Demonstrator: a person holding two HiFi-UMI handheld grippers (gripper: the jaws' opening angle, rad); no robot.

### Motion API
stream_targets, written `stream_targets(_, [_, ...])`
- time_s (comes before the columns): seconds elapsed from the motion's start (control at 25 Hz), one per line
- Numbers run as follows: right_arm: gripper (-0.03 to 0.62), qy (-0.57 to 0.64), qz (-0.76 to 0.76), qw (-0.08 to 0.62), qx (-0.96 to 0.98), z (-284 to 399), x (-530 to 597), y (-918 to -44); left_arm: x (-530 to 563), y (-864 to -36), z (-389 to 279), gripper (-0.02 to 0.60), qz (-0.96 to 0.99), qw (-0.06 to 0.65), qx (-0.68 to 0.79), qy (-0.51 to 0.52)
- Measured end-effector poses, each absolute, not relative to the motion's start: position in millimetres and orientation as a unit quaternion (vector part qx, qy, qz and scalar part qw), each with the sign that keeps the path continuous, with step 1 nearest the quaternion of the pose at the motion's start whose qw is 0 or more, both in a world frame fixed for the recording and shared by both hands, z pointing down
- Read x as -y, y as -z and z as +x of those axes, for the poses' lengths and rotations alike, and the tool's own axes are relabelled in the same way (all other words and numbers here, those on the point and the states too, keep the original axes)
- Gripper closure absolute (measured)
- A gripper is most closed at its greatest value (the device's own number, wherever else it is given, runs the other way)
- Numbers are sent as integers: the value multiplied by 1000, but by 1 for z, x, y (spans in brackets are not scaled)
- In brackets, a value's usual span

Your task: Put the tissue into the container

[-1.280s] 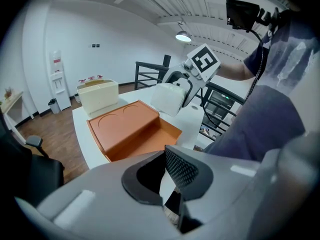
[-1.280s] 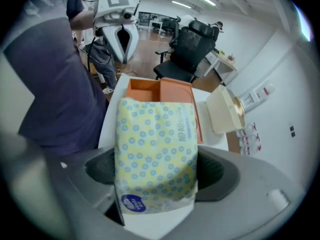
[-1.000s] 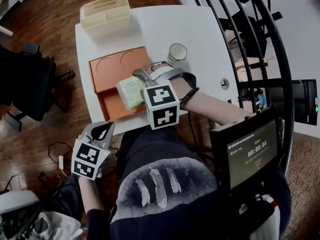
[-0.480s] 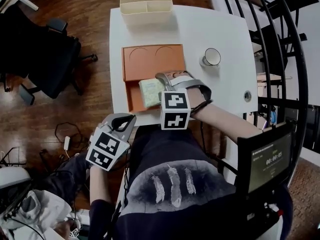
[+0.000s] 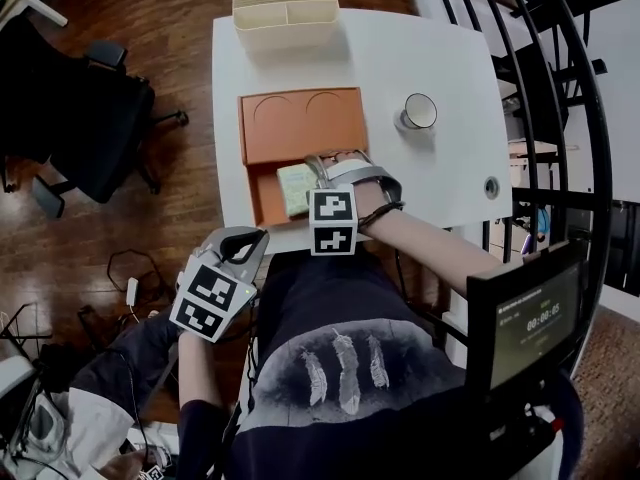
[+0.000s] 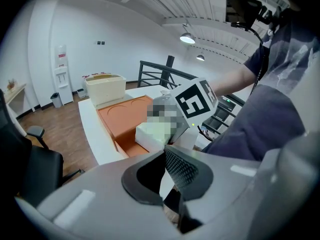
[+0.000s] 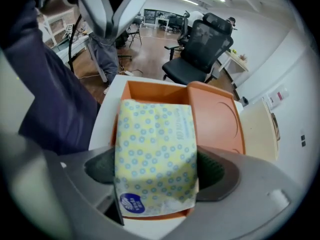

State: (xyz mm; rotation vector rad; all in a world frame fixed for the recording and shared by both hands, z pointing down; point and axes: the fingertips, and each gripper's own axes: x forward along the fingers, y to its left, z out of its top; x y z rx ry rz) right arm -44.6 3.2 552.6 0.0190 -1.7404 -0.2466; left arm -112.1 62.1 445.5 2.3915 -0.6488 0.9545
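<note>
A tissue pack, yellow with blue rings, sits between the pads of my right gripper, which is shut on it. The head view shows that gripper holding the pack over the open near compartment of the orange container. The container lies just beyond and below the pack, its round-embossed lid on the far half. My left gripper hangs off the table's near edge by the person's lap, its jaws together with nothing in them.
On the white table stand a cream slotted basket at the far edge and a cup to the right. A black office chair stands left of the table, a black railing to its right.
The head view has swung, so the table sits more centred. My right gripper still holds the pack over the container's open compartment, a little lower. The left gripper stays by the lap.
</note>
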Motion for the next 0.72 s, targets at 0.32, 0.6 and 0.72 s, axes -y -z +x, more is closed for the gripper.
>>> stream_targets(0.32, [118, 87, 3, 627, 774, -46, -4, -537, -54, -446, -114, 568, 874, 236, 232, -355])
stream_targets(0.6, [118, 80, -1, 586, 806, -41, -1, -484, -51, -448, -115, 568, 871, 235, 237, -360])
stream_targets(0.72, [118, 69, 7, 580, 812, -19, 3, -460, -49, -444, -111, 568, 874, 228, 229, -364])
